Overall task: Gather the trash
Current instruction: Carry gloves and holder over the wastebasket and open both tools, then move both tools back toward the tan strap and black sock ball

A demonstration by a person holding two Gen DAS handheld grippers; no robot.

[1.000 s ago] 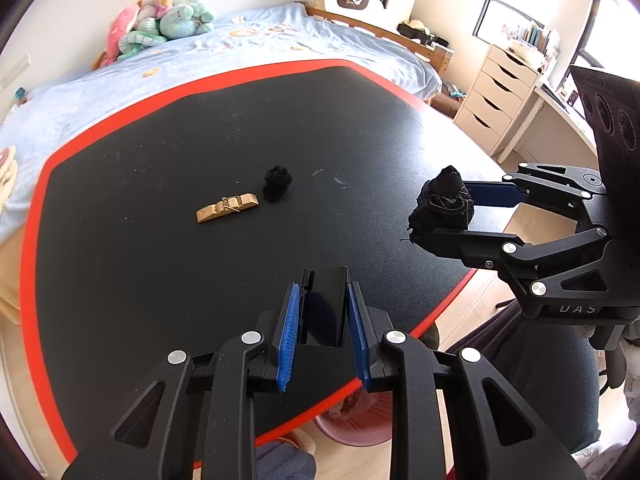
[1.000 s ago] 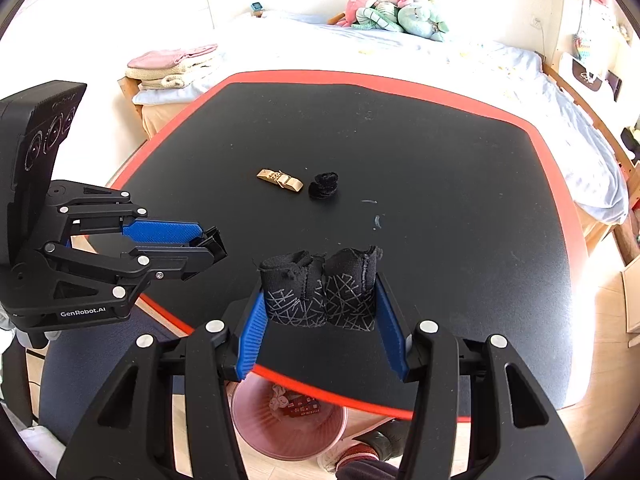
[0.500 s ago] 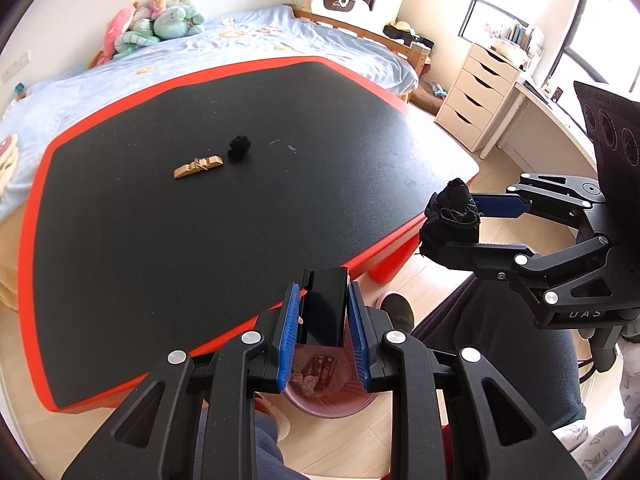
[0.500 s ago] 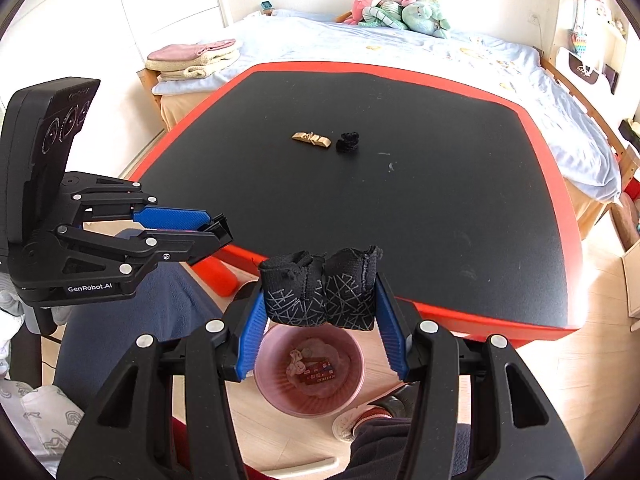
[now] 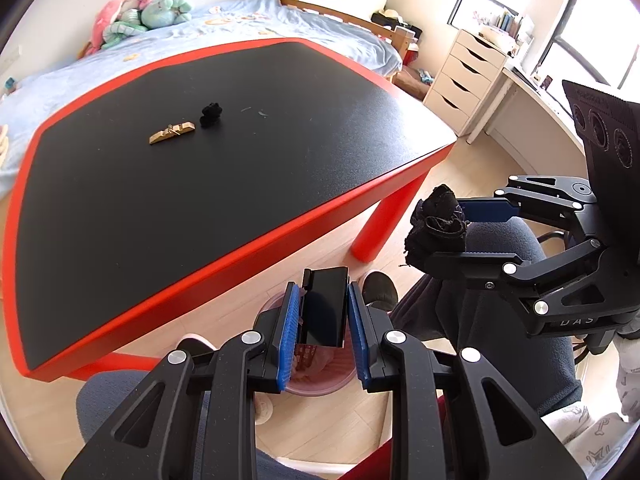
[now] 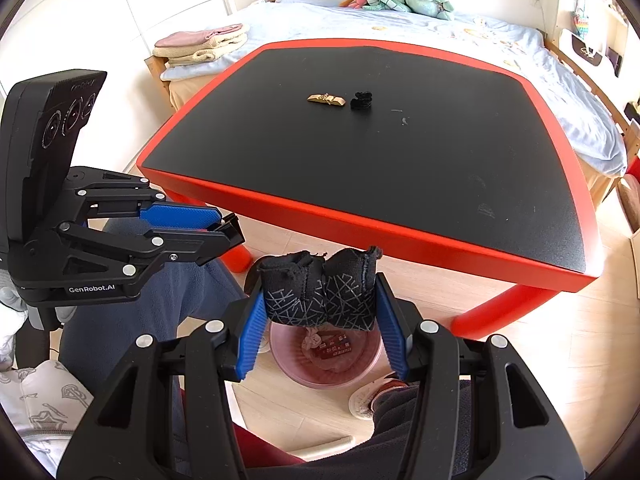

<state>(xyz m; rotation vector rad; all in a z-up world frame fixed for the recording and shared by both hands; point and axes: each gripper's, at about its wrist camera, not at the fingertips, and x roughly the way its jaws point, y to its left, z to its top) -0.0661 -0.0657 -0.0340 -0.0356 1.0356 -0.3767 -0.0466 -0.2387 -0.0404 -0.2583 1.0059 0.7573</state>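
Left tongs [image 5: 323,322]: clenching on a flat black box [image 5: 324,312], hanging above the pink bin [image 5: 320,380].
Right tongs [image 6: 318,316]: squeezing a crumpled black patterned sock [image 6: 320,292], hovering over the pink bin, just beside the left tongs.
Pink bin: sitting on the floor right beneath both tongs, holding wrappers.
Table [image 6: 360,216]: lying ahead of both tongs, carrying a gold wrapper [image 6: 326,99] touching or nearly touching a small black wad [image 6: 361,101].

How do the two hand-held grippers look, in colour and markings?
Both are black linkage frames with silver rivets and blue ribbed pads. The left hand-held gripper reads "GenRobot.AI"; the right hand-held gripper reads "DAS". Each carries a black angled panel with three round rings.
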